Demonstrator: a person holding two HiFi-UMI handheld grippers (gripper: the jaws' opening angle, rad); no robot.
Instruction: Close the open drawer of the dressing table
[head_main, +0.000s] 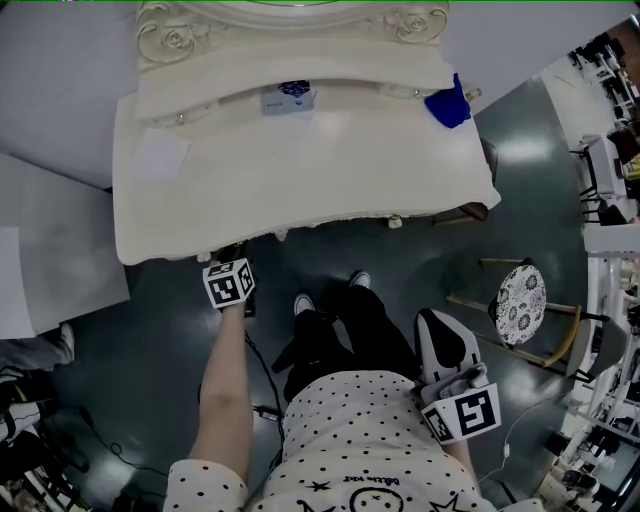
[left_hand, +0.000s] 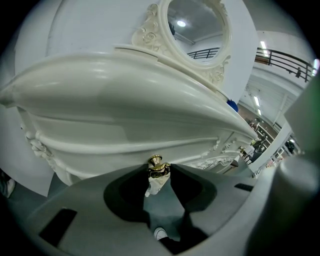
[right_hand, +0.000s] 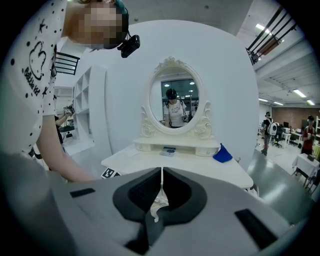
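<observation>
The left gripper (left_hand: 159, 168) is at the front edge of the cream dressing table (head_main: 300, 170). Its fingers pinch the small gold knob (left_hand: 155, 160) of the drawer (left_hand: 115, 156), and the drawer front stands just beyond the fingertips. From above, no part of the drawer shows past the table top, so how far it is open cannot be told. The right gripper (right_hand: 161, 170) is held back by the person's body, well apart from the table. Its fingers are pressed together on nothing. Far ahead of them stand the oval mirror (right_hand: 174, 102) and a blue cloth (right_hand: 222, 154).
</observation>
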